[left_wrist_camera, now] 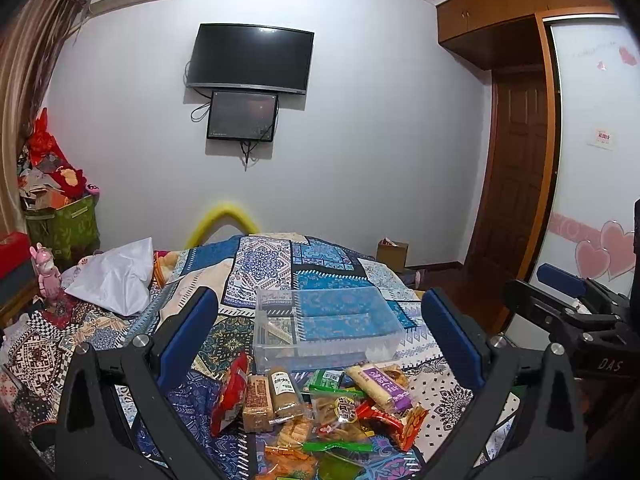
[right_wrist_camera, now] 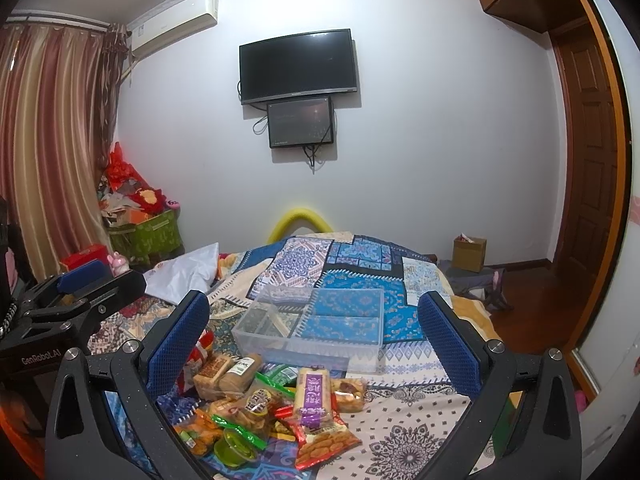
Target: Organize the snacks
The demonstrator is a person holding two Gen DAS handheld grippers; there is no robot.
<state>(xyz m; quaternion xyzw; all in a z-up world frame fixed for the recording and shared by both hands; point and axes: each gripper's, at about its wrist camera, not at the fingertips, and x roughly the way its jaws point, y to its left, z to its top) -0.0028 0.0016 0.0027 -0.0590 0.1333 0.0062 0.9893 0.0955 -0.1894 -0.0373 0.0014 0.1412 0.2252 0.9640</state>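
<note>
1. The left gripper (left_wrist_camera: 320, 332), black-framed with blue textured pads, fills the bottom of the left wrist view; its jaws stand wide apart and hold nothing.
2. The right gripper (right_wrist_camera: 314, 332), of the same build, spans the bottom of the right wrist view, likewise spread wide and holding nothing.
3. Each gripper shows in the other's view: the right one at the right edge (left_wrist_camera: 576, 300), the left one at the left edge (right_wrist_camera: 76, 292).
4. A clear rectangular plastic box with inner dividers (left_wrist_camera: 326, 326) sits on the patchwork blue-and-cream bedspread (left_wrist_camera: 264, 264), in the middle of both frames (right_wrist_camera: 312, 326). Its compartments show only the bedspread through them.
5. A heap of wrapped snacks (left_wrist_camera: 320, 412) lies just below the box, in the lower centre, between the fingers of each gripper (right_wrist_camera: 272, 404).
6. In the heap: a white rice-cracker pack with a purple label (right_wrist_camera: 313, 394), two brown wrapped cake bars (left_wrist_camera: 270, 398) side by side, a red packet (left_wrist_camera: 230, 392) at the heap's left, an orange-red biscuit bag (right_wrist_camera: 324, 442) and a small green jelly cup (right_wrist_camera: 236, 450) towards the bottom.
7. A crumpled white plastic bag (left_wrist_camera: 116, 276) lies on the bed at the left.
8. A black wall-mounted television (right_wrist_camera: 296, 66) hangs at upper centre, with a smaller dark screen (right_wrist_camera: 300, 122) just below it.
</note>
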